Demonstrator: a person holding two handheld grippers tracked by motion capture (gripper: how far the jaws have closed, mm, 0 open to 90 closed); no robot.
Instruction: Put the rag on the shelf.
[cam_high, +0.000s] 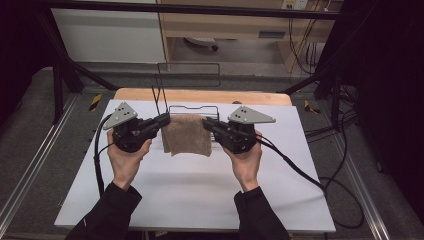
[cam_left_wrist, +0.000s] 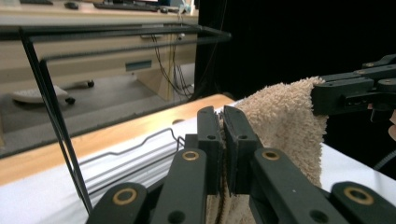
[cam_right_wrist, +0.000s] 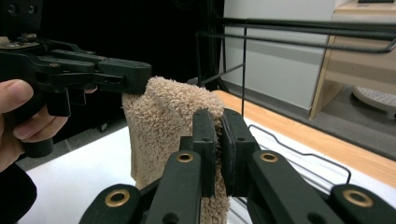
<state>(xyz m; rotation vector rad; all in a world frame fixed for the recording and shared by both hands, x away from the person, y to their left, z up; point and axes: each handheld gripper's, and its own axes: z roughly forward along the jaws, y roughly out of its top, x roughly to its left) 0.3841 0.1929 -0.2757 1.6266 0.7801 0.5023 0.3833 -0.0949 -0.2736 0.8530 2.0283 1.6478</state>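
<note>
We hold a small beige terry towel (cam_high: 187, 134) up off the white counter (cam_high: 200, 195), just in front of a black wire rack (cam_high: 192, 107). It looks light, soft and quite limp: it sags between our two grips and hangs in loose folds, so we judge it will slump wherever it is unsupported. The pile is rough, not slippery, and nothing about it is fragile. The top corners are the sensible places to take hold, and that is where we have it.

The left gripper (cam_left_wrist: 223, 135) has its fingers pressed together on the towel's left upper corner, cloth pinched between them. The right gripper (cam_right_wrist: 219, 140) pinches the other upper corner likewise. Both hands sit level, facing inward toward each other, forearms coming in from the near edge.
</note>
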